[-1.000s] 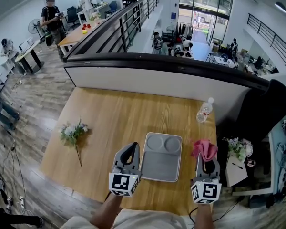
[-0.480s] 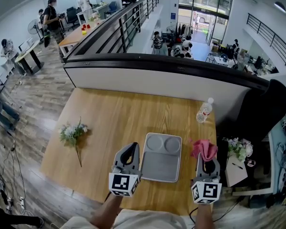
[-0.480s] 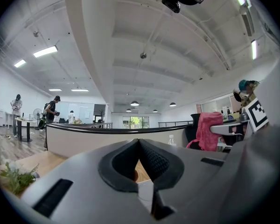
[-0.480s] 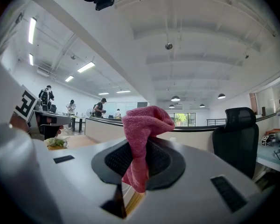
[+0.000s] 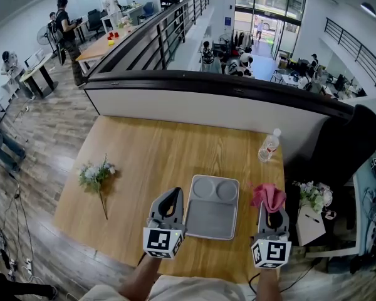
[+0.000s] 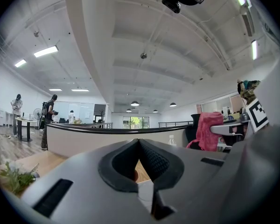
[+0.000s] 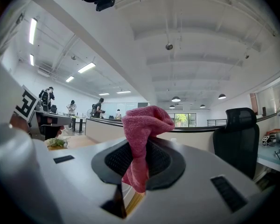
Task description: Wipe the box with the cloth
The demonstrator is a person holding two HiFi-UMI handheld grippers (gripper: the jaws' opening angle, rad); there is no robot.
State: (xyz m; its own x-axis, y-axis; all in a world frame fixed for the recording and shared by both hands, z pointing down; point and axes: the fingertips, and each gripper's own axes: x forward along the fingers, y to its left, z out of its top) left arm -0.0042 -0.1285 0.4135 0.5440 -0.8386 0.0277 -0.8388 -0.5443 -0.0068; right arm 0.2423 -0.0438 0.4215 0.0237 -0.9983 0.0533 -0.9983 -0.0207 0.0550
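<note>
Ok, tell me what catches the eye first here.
The pink cloth, bunched up and clamped in the right hand-held gripper, stands out most. Next is the grey box lying flat on the wooden table, with the left hand-held gripper shut and empty at its left.

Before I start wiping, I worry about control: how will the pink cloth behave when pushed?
Probably floppy: the pink cloth folds and crumples in the right gripper. Likely light, since that pinch alone holds it. It may bunch rather than slide on the grey box.
</note>
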